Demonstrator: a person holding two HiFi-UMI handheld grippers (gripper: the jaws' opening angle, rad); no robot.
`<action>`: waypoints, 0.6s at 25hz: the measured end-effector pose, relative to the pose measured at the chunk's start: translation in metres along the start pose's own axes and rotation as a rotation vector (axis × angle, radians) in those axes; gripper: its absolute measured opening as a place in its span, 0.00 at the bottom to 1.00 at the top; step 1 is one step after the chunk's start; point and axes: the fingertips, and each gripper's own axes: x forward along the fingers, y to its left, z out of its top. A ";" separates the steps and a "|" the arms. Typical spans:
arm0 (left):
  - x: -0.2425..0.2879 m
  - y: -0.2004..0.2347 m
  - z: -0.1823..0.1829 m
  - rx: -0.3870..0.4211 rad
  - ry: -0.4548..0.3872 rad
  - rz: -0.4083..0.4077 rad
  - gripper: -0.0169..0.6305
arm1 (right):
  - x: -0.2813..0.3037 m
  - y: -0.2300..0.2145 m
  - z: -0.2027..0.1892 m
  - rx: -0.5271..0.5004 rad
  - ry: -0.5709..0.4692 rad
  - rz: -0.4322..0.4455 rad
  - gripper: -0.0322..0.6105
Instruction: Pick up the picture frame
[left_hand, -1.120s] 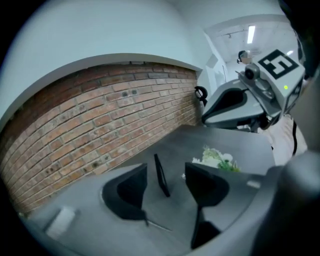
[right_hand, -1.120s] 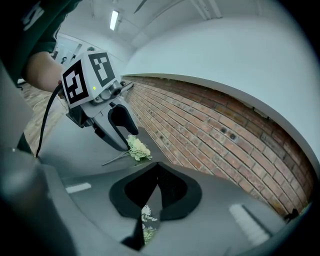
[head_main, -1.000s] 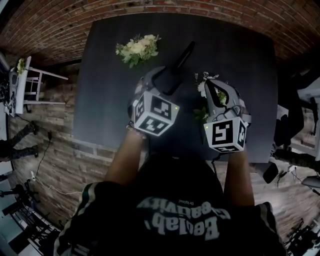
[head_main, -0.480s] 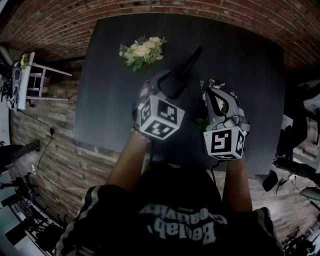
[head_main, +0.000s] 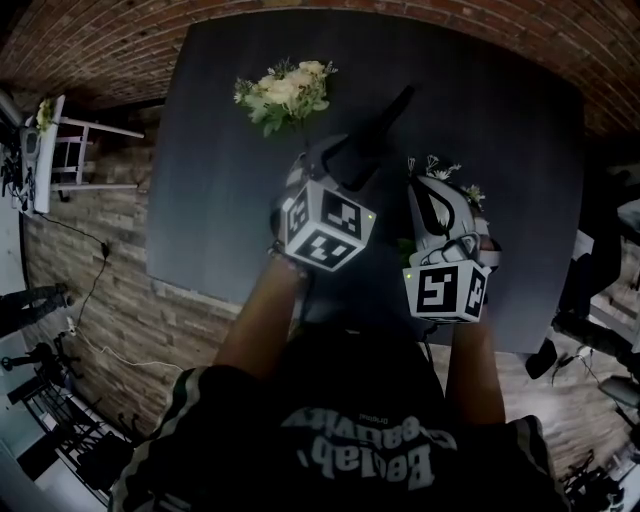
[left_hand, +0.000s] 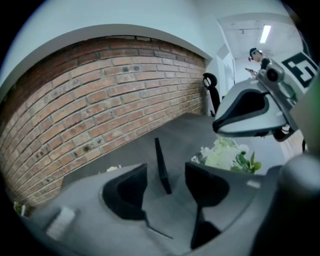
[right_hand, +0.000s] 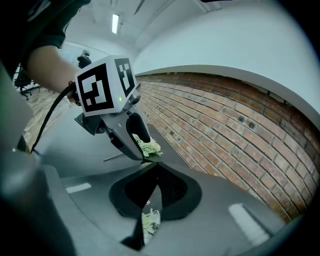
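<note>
Brick wall (head_main: 110, 45) runs behind the table (head_main: 220, 200). On the table I log:
- One flower bunch (head_main: 287, 93) at far left.
- Picture frame (head_main: 385, 122) upright near the middle, right of that bunch.
- Second flower bunch (head_main: 437, 168) right of the frame.

Left gripper (head_main: 328, 160) sits before the frame. The frame lines up between its fingers (left_hand: 129, 185), touching neither. Right gripper (head_main: 437, 205) hangs over the second bunch.

Dark rectangular table (head_main: 220, 200), matte top; red brick wall (left_hand: 100, 100) behind it, plain white wall (left_hand: 125, 20) above; wood-plank floor (head_main: 110, 310); white chair (head_main: 47, 160) left of table; ceiling strip light (left_hand: 263, 34), lit, far off.
</note>
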 end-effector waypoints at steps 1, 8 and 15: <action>0.004 0.000 -0.002 -0.003 0.006 -0.002 0.39 | 0.002 0.000 -0.003 0.002 0.005 0.001 0.06; 0.029 0.005 -0.014 -0.025 0.041 -0.011 0.39 | 0.017 -0.006 -0.017 0.010 0.031 0.011 0.06; 0.053 0.008 -0.023 -0.043 0.063 -0.048 0.39 | 0.037 -0.010 -0.027 0.011 0.053 0.027 0.06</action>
